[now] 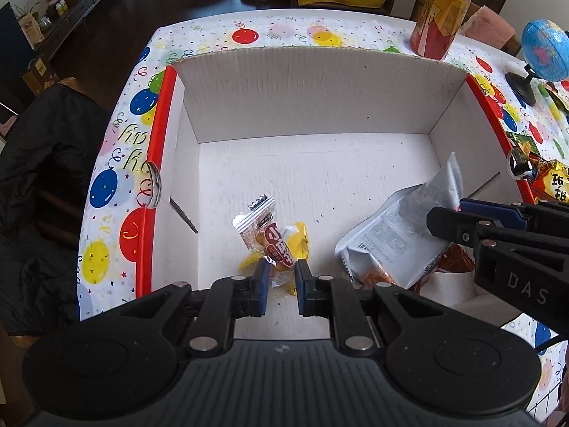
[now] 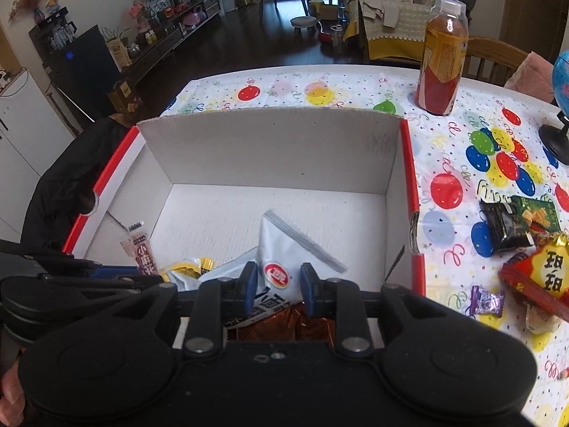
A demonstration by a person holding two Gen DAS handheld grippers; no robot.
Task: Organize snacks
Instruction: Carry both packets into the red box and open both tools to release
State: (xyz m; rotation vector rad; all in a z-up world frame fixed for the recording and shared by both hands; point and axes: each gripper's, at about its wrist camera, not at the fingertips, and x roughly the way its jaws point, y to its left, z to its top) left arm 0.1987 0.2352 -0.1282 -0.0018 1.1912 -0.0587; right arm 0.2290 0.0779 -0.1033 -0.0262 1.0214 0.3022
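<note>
A white cardboard box [image 1: 313, 96] with red rims stands on the balloon-print table; it also shows in the right wrist view [image 2: 270, 149]. Inside lie a small clear snack packet [image 1: 259, 226], a red-and-yellow wrapped snack [image 1: 281, 245] and a large white pouch [image 1: 394, 235], which also shows in the right wrist view [image 2: 284, 249]. My left gripper [image 1: 279, 281] is open just above the wrapped snack, holding nothing. My right gripper [image 2: 279, 284] is open over the white pouch inside the box, and also shows in the left wrist view [image 1: 458, 217].
To the right of the box on the table lie a black-and-green packet [image 2: 512, 220], a red-and-gold packet [image 2: 544, 274] and a purple candy [image 2: 485, 300]. A tall orange drink bottle [image 2: 442, 57] stands behind the box. A globe [image 1: 542, 49] stands at the far right.
</note>
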